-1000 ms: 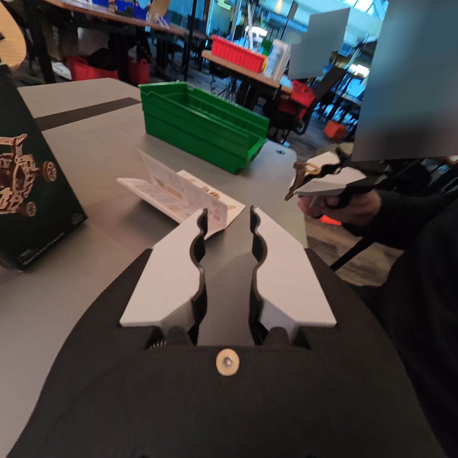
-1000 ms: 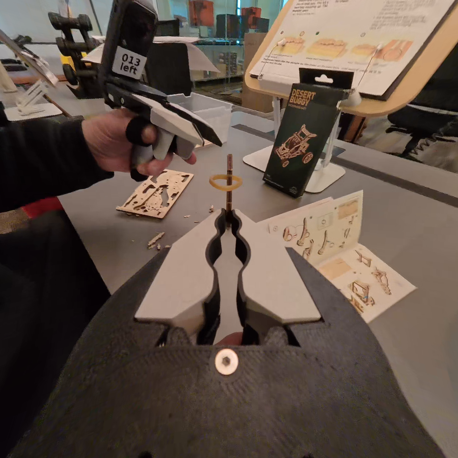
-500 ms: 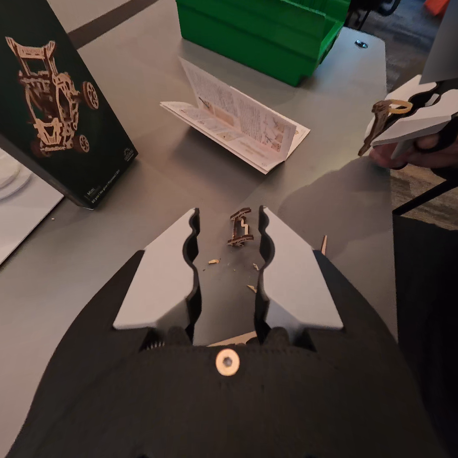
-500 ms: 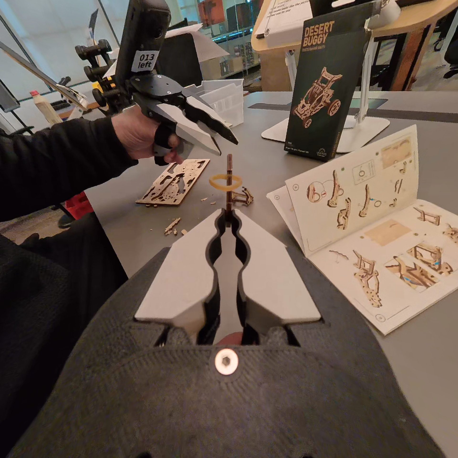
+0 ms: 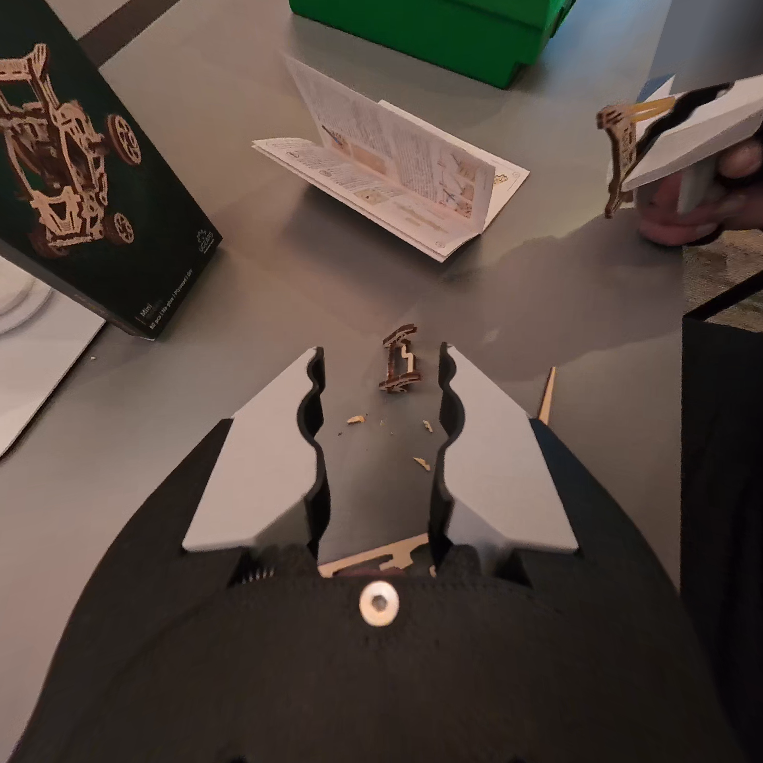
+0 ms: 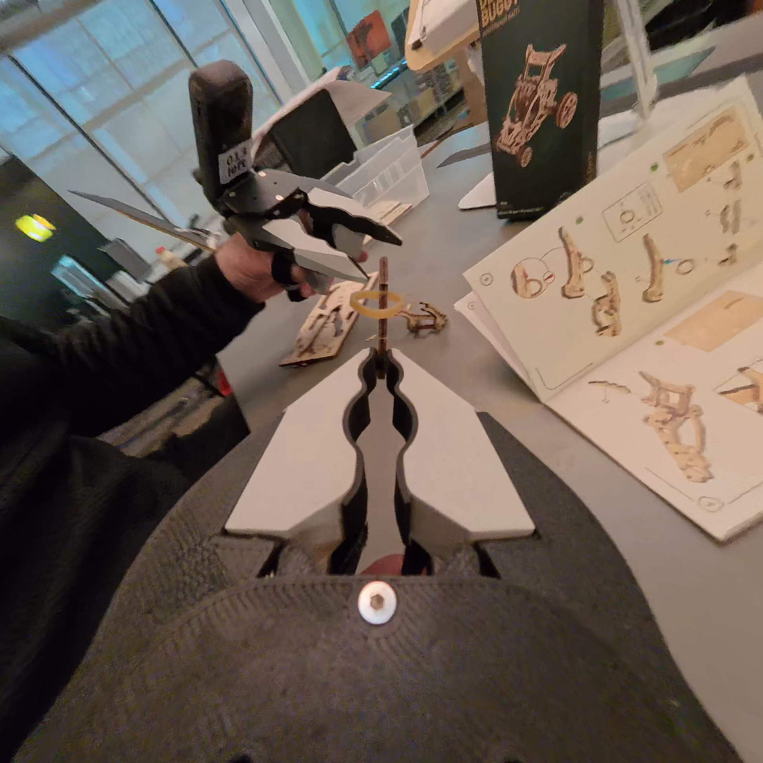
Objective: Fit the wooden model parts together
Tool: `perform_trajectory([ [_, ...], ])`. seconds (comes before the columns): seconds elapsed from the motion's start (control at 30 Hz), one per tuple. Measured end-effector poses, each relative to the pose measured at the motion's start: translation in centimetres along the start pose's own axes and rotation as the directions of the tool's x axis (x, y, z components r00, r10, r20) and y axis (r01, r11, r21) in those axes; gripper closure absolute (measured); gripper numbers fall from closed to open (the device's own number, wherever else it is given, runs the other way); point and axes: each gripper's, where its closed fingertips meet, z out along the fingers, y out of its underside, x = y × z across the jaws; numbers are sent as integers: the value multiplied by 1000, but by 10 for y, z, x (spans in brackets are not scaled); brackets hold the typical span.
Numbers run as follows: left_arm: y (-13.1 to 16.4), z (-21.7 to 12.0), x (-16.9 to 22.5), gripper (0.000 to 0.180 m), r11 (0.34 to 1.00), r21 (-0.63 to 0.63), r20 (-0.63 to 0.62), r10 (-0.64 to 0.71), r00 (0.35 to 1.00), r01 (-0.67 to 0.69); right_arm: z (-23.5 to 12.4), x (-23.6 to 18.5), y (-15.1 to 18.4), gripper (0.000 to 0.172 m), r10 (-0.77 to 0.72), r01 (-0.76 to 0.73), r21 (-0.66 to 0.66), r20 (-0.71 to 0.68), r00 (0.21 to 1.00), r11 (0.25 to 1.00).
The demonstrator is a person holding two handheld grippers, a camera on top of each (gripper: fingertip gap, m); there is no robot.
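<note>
My right gripper [image 6: 380, 355] is shut on a thin flat wooden part [image 6: 382, 305] that stands edge-on from its tips, with a yellow rubber band [image 6: 375, 304] looped around it. It also shows in the left wrist view [image 5: 644, 157], with the part [image 5: 619, 144] held above the table edge. My left gripper [image 5: 380, 355] is open and empty, hovering over a small assembled wooden piece [image 5: 400, 359] on the grey table [image 5: 247, 313]. The piece lies between the tips, nearer the right fingertip [image 5: 448, 363], untouched. In the right wrist view my left gripper [image 6: 371, 256] hangs above that piece [image 6: 425, 320].
An open instruction booklet [image 5: 392, 173] lies beyond the piece. A dark model box [image 5: 82, 173] stands at the left and a green bin [image 5: 433, 29] at the back. A punched wooden sheet [image 6: 322, 326] lies near the table's edge. Wood chips [image 5: 355, 420] are scattered under my left gripper. Some 15 cm of space lies between my two pairs of fingers.
My left gripper has tilted down and dropped toward the small wooden piece, which now sits between its open tips. My right gripper has kept its hold on the part and swung slightly.
</note>
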Motion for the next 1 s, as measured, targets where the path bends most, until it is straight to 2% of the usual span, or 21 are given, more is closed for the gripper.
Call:
perform_trajectory([
  [0.1,5,-2,2,127,999,-24,4,21,1000,-21,5,-4,1,171,83,-82,-16,55,995,996],
  [0.23,3,-7,4,127,1000,-6,-5,17,1000,-17,10,-12,10,171,65,-54,-112,93,994,992],
  [0.47,-39,-1,70,133,995,77,-161,79,984,-67,11,-21,12,171,155,-127,-147,199,968,981],
  [0.57,-48,7,85,138,996,88,-235,15,972,6,9,-27,12,171,175,-135,-170,250,952,976],
  [0.7,-57,18,98,144,989,82,-311,-89,946,120,7,-30,18,171,101,-33,-243,272,957,969],
  [0.87,-55,26,110,149,989,17,-373,-129,919,146,3,-34,25,171,11,90,-314,304,953,945],
  [1.0,-54,28,119,168,988,-4,-414,-140,899,152,4,-30,30,171,21,99,-363,312,950,927],
])
